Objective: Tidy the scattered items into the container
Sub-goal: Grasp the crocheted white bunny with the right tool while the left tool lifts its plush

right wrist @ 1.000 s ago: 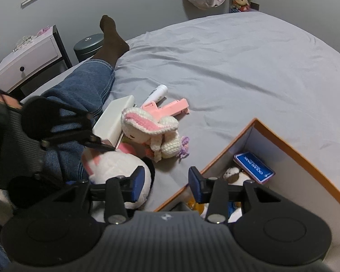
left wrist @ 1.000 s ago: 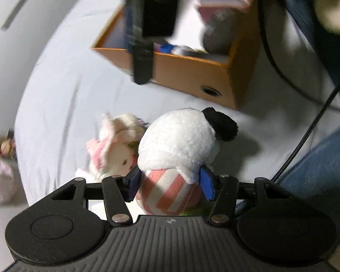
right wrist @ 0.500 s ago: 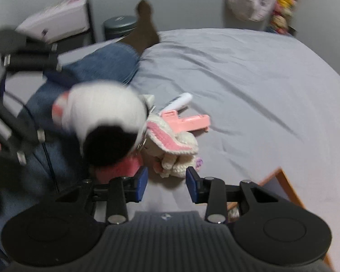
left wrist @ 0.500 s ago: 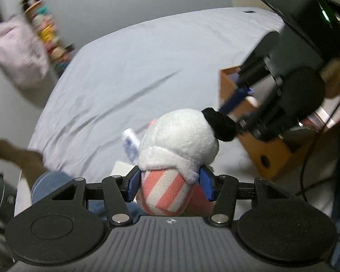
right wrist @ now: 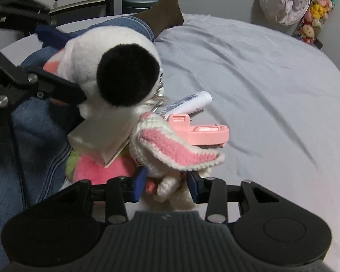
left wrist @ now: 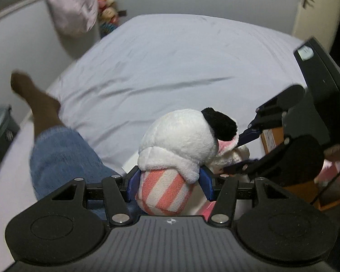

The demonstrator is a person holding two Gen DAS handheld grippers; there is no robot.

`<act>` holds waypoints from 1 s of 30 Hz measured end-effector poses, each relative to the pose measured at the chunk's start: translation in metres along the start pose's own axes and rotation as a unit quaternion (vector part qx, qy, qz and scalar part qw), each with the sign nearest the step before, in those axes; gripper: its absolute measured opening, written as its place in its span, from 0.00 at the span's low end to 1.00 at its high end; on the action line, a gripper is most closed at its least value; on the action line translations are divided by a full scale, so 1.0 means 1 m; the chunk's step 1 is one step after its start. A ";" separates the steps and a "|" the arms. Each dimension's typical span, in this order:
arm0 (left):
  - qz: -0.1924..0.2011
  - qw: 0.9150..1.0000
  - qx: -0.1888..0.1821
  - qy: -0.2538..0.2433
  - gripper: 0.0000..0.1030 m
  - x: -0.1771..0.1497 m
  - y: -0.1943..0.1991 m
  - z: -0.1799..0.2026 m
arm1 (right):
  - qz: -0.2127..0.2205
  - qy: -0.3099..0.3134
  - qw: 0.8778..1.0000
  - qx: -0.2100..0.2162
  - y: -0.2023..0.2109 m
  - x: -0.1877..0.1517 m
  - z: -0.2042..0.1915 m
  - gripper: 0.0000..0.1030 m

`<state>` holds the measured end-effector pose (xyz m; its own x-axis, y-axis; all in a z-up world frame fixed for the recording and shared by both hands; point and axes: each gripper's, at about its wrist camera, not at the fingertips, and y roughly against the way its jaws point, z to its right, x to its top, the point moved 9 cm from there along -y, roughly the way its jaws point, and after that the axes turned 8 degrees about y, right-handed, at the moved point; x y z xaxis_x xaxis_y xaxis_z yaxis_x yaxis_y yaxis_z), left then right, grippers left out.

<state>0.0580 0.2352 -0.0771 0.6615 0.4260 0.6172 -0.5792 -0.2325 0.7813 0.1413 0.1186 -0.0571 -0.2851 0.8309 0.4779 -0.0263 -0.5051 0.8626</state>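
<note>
Black left claw (left wrist: 167, 182), blue pads; person in jeans (left wrist: 61, 149), brown sock (left wrist: 36, 99).

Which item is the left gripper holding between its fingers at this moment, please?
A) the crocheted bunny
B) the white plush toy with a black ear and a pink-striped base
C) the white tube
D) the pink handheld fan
B: in the left wrist view the left gripper has its blue pads pressed on the striped base of the white plush toy, lifted clear of the bed.
</note>
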 end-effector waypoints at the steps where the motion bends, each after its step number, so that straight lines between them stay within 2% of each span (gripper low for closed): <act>1: -0.004 1.000 -0.005 0.013 0.62 -0.001 -0.004 -0.001 | -0.002 0.001 1.000 0.003 -0.002 0.001 0.001 0.45; 4: -0.010 0.999 -0.014 0.038 0.62 -0.006 -0.013 -0.003 | -0.009 0.018 1.000 -0.005 -0.008 0.003 0.001 0.51; 8: -0.012 0.997 -0.021 0.067 0.62 -0.011 -0.019 -0.007 | -0.021 0.030 0.999 -0.036 -0.016 0.005 0.005 0.56; 10: -0.009 0.996 -0.022 0.081 0.62 -0.012 -0.019 -0.011 | -0.025 0.021 0.998 -0.050 -0.021 0.005 0.011 0.48; 11: -0.007 0.996 -0.023 0.087 0.62 -0.011 -0.020 -0.013 | -0.024 0.013 0.998 -0.055 -0.020 0.006 0.014 0.47; 13: -0.003 0.995 -0.027 0.094 0.61 -0.011 -0.020 -0.017 | -0.018 -0.019 0.999 -0.047 -0.019 0.007 0.021 0.42; 16: 0.009 0.994 -0.036 0.098 0.61 -0.009 -0.016 -0.016 | -0.007 -0.059 0.997 -0.039 -0.009 0.006 0.028 0.38; 23: 0.052 0.992 -0.057 0.104 0.61 0.010 0.005 -0.008 | 0.041 -0.126 0.991 -0.033 0.032 0.009 0.035 0.38; 30: 0.099 0.986 -0.093 0.092 0.61 0.035 0.038 0.019 | 0.109 -0.175 0.977 -0.054 0.105 0.005 0.041 0.38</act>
<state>0.0684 0.2245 -0.0235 0.4379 0.5442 0.7156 -0.7773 -0.1707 0.6055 0.1768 0.0797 0.0427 0.0497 0.7207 0.6915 -0.1074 -0.6845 0.7211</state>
